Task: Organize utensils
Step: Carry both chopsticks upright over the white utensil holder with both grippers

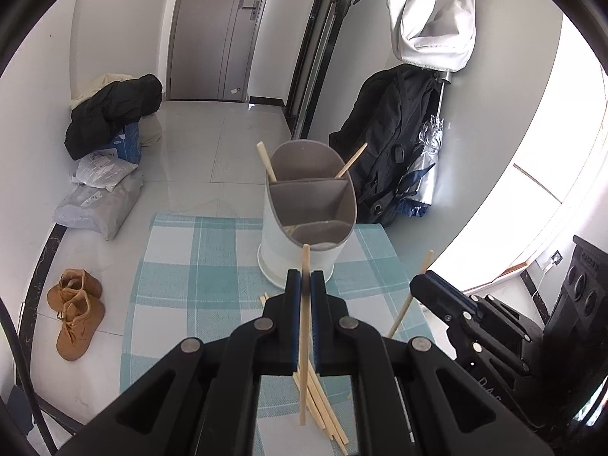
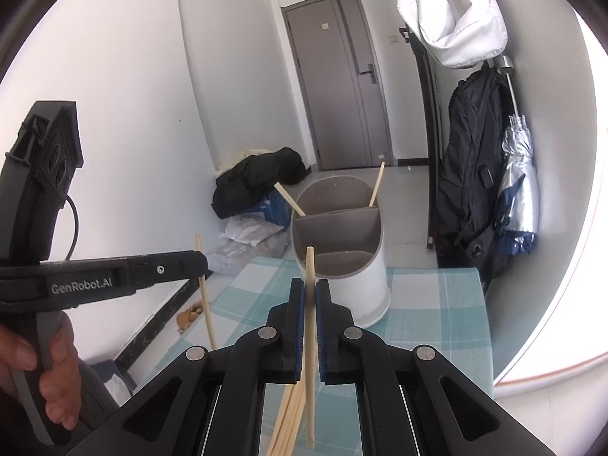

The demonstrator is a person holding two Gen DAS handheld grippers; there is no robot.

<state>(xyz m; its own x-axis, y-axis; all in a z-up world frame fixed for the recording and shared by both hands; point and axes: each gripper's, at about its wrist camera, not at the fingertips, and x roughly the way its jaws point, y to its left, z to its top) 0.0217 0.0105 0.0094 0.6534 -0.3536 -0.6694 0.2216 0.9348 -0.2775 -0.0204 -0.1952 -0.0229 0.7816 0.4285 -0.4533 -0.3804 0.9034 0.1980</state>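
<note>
My left gripper point(image 1: 305, 285) is clamped on one chopstick point(image 1: 304, 326), my right gripper point(image 2: 309, 292) on another point(image 2: 310, 326). Under them a loose pile of chopsticks point(image 1: 323, 406) waits on the checked mat point(image 1: 190, 285). Beyond stands the divided holder point(image 1: 307, 212), with two chopsticks point(image 1: 266, 161) already in its far compartment. I'd judge most is left.

I read "GenRobot.AI" in pale letters along the side of my left gripper point(image 2: 199, 266), seen from the right wrist. Other labels are too blurred for me to read.
</note>
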